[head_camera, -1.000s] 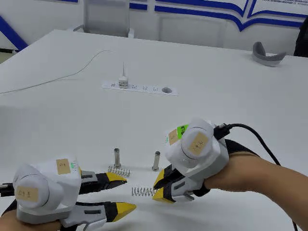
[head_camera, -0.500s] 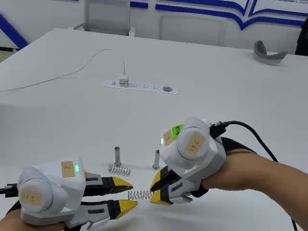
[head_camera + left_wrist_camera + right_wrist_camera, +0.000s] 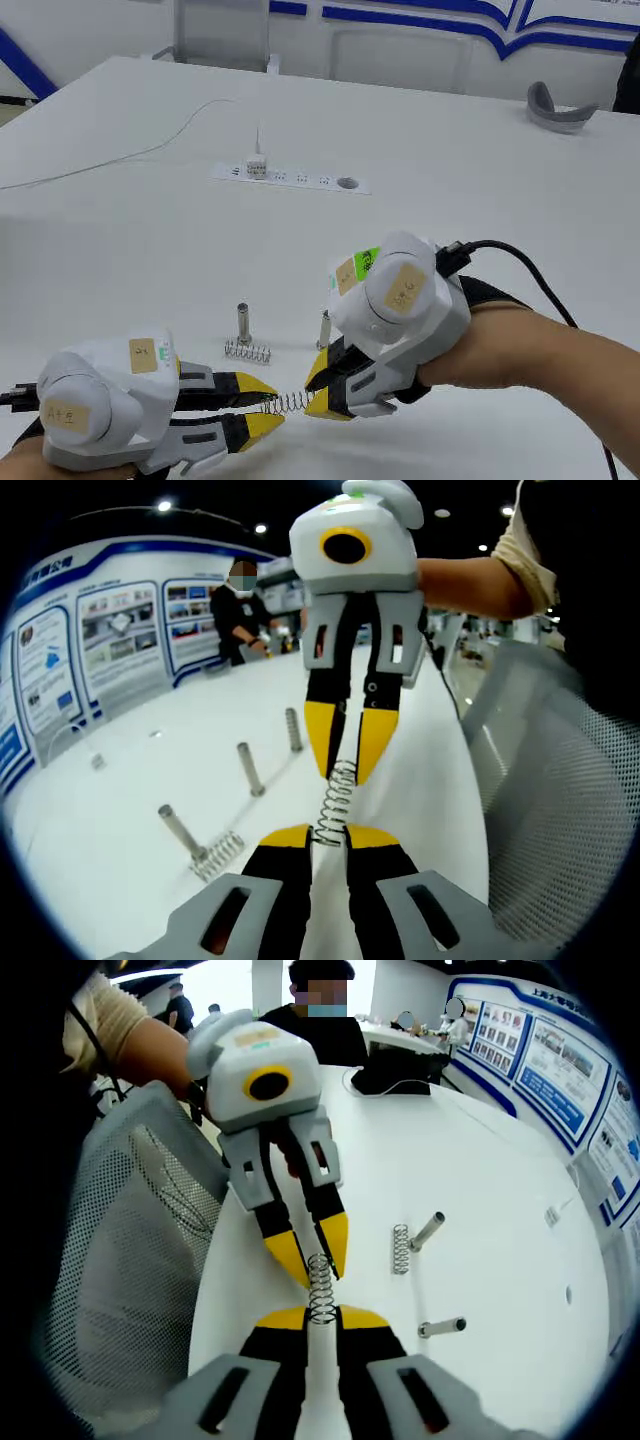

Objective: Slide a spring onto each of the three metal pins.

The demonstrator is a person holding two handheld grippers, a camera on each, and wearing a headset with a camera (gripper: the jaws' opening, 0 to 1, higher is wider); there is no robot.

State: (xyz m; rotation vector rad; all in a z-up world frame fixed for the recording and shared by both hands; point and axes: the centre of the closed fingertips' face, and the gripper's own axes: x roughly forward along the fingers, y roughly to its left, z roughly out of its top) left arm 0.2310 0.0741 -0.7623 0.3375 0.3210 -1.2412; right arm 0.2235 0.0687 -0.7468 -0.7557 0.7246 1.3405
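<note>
- White table [image 3: 450,200] spans most of the head view. Matte top, evenly lit.
- White power strip [image 3: 290,181] lies on it, upper centre. A small white plug [image 3: 256,166] sits near its left end.
- Thin white cable [image 3: 140,152] curves over the tabletop from the left edge towards the top.
- Grey curved band [image 3: 555,112] lies on the table, upper right.
- Grey chair back [image 3: 222,35] stands behind the far edge, top left of centre.
- White wall [image 3: 420,50] with blue stripes runs along the top.
- Left gripper view: display boards [image 3: 120,615] at left, ceiling spotlights [image 3: 163,506] at the top, grey mesh chair [image 3: 560,780] at right.
- Right gripper view: the mesh chair [image 3: 130,1220] at left, display boards [image 3: 560,1060] upper right.
</note>
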